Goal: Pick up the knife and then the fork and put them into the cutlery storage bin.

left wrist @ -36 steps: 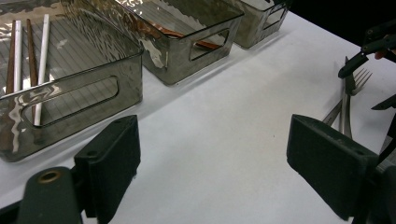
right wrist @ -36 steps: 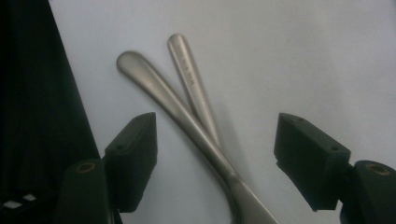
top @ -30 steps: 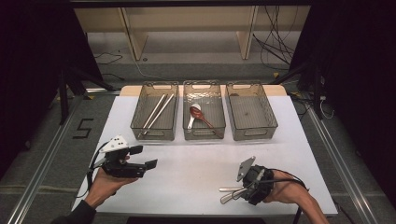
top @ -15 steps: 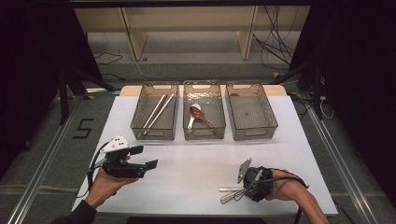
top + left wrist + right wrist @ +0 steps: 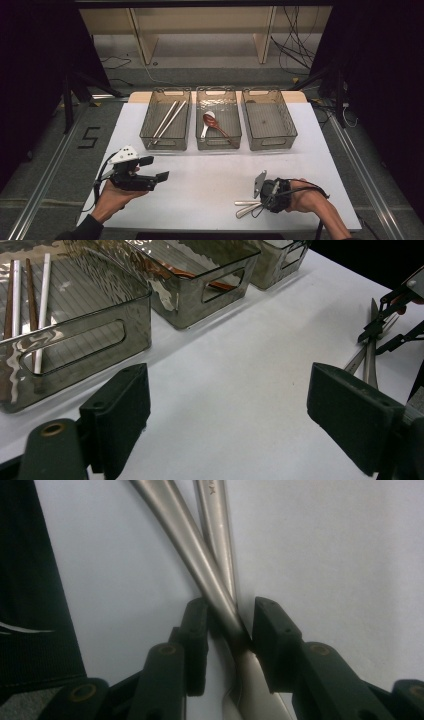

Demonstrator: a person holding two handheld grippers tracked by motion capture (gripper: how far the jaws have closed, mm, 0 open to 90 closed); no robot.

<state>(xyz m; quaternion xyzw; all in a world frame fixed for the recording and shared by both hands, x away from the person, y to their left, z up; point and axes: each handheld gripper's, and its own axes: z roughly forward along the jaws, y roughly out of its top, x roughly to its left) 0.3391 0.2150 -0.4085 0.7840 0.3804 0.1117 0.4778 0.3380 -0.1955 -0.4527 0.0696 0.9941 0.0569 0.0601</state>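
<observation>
Two metal handles [image 5: 210, 555] between right tongs [image 5: 230, 630]

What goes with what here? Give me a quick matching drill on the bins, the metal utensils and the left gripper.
1. left bin
2. middle bin
3. metal utensils
4. left gripper

a. between the right gripper's jaws
b. open, holding nothing
c. holds chopsticks
d. holds spoons

Pairs: 1-c, 2-d, 3-a, 4-b
</observation>
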